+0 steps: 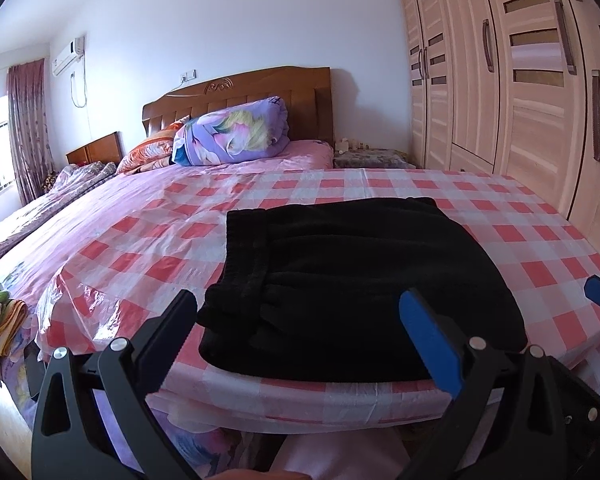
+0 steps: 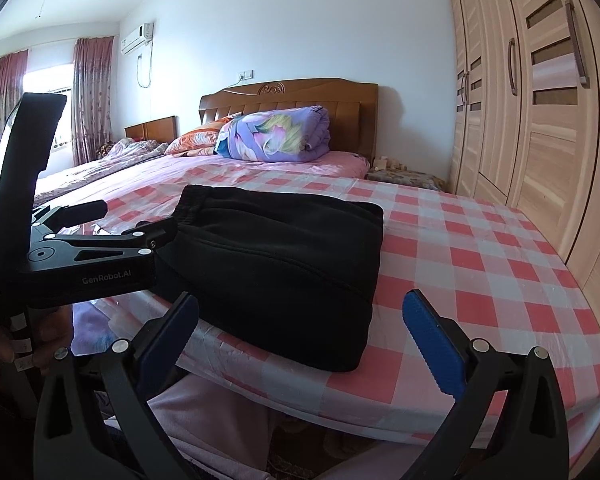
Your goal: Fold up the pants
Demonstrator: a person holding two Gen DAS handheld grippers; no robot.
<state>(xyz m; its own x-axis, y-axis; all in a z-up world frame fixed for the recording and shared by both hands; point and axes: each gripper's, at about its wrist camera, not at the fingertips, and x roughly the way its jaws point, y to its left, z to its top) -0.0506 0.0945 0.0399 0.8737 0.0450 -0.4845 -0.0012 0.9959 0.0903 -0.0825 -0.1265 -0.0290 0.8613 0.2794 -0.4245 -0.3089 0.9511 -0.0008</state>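
Folded pants [image 1: 340, 292] are seen ahead of both grippers.
Only the right view shows the left gripper [image 2: 136, 220] sideways; both the left and the right gripper [image 2: 300, 320] are held spread, empty.

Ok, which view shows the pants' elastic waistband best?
The left wrist view: the waistband of the folded black pants runs clearly down the bundle's left edge. The right wrist view shows only its far part; the left hand-held gripper hides the rest.
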